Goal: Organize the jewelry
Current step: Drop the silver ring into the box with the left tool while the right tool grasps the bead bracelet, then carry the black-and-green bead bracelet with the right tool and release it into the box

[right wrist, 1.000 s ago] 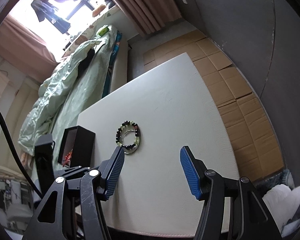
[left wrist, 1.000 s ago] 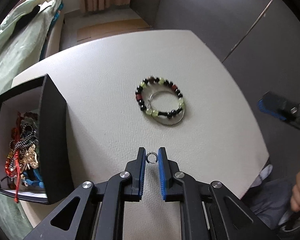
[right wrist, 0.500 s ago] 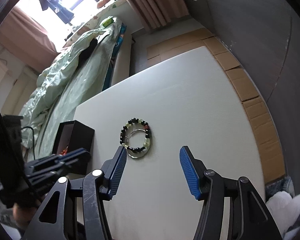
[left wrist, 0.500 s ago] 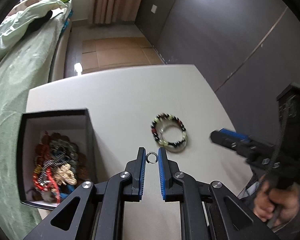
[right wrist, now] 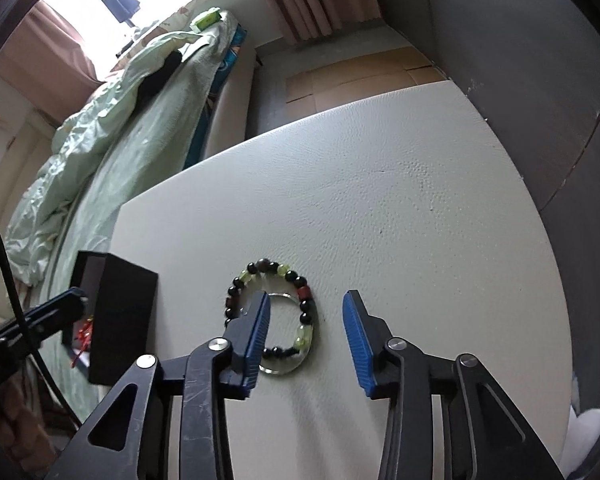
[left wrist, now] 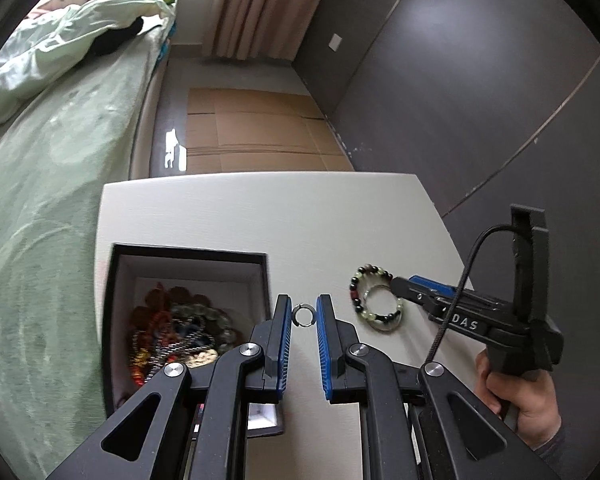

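My left gripper (left wrist: pixel 304 316) is shut on a small silver ring (left wrist: pixel 303 315), held above the table just right of the black jewelry box (left wrist: pixel 188 258). The box holds several tangled pieces of jewelry (left wrist: pixel 172 332). A beaded bracelet (left wrist: pixel 374 296) of black, green and red beads lies on the white table with a clear bangle (right wrist: pixel 286 364) under it. My right gripper (right wrist: pixel 306 320) is open and low over the bracelet (right wrist: pixel 300 312), its left finger (right wrist: pixel 256 320) over the bracelet's left side. The right gripper also shows in the left wrist view (left wrist: pixel 420 286).
The white table (right wrist: pixel 400 200) stretches beyond the bracelet. The black box (right wrist: pixel 116 312) stands at the table's left edge. A bed with green bedding (left wrist: pixel 40 140) lies left of the table. Cardboard covers the floor (left wrist: pixel 252 128) behind. A dark wall (left wrist: pixel 480 80) is to the right.
My left gripper has lifted and pulled back towards the box with the ring in it. My right gripper has moved forward and down over the bracelet, still open.
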`<state>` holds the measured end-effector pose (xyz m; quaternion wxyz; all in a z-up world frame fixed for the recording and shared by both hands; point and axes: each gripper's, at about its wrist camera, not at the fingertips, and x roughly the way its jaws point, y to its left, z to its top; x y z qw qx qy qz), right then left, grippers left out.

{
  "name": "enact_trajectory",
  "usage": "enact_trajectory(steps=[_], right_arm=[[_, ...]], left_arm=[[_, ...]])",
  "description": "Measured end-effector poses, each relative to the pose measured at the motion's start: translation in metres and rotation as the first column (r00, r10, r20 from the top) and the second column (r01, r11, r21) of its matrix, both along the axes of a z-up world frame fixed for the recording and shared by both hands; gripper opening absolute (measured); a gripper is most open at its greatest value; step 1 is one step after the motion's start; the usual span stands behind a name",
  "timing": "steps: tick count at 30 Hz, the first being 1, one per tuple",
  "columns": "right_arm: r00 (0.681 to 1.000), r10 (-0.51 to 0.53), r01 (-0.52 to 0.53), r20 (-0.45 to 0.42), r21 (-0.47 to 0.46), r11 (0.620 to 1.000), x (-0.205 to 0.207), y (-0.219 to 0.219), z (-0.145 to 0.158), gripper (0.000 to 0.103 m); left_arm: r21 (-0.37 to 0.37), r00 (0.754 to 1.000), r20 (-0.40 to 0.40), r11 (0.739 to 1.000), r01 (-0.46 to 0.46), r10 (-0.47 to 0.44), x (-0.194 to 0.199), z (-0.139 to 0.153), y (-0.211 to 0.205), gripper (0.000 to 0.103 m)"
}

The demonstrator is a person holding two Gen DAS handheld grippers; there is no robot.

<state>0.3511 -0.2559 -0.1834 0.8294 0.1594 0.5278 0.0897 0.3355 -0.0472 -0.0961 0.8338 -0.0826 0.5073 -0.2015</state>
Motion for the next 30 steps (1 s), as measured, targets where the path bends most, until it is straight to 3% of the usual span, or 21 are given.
enact_trajectory(steps=[5,8,9,10,15,19,22,24,30], right_arm=[[1.000,0.014,-0.013,0.005,-0.071,0.997,0.004,0.011,0.000,0.037],[1.000,0.027,-0.028,-0.006,-0.139,0.990,0.003,0.017,0.000,0.026],[0.999,0.041,-0.043,-0.017,-0.143,0.989,0.003,0.019,0.000,0.013],[0.999,0.047,-0.050,-0.022,-0.144,0.988,0.002,0.020,-0.001,0.010],[0.998,0.055,-0.057,-0.016,-0.118,0.991,-0.004,0.018,0.004,0.010],[0.997,0.062,-0.058,0.043,-0.075,0.995,-0.015,0.017,0.027,0.010],[0.994,0.064,-0.060,0.087,-0.046,0.997,-0.025,0.017,0.043,0.010],[0.991,0.068,-0.065,0.116,-0.034,0.997,-0.030,0.020,0.053,0.010],[0.972,0.093,-0.095,0.215,-0.002,0.996,-0.044,0.035,0.091,0.010]], left_arm=[[0.003,0.999,0.014,0.999,-0.032,0.032,0.000,0.006,0.017,0.013],[0.025,0.998,0.015,0.998,-0.055,0.054,0.001,0.007,0.025,0.013],[0.031,0.998,0.013,0.998,-0.062,0.061,0.001,0.006,0.027,0.013],[0.033,0.998,0.009,0.997,-0.069,0.068,0.001,0.005,0.029,0.013],[0.026,0.994,-0.025,0.994,-0.107,0.107,0.003,0.000,0.041,0.013],[0.011,0.987,-0.078,0.990,-0.143,0.144,0.007,-0.004,0.053,0.015],[0.016,0.984,-0.102,0.990,-0.142,0.143,0.008,-0.006,0.056,0.031],[0.014,0.985,-0.090,0.989,-0.144,0.145,0.005,-0.003,0.057,0.057],[0.016,0.989,-0.033,0.990,-0.142,0.142,-0.005,0.016,0.063,0.062]])
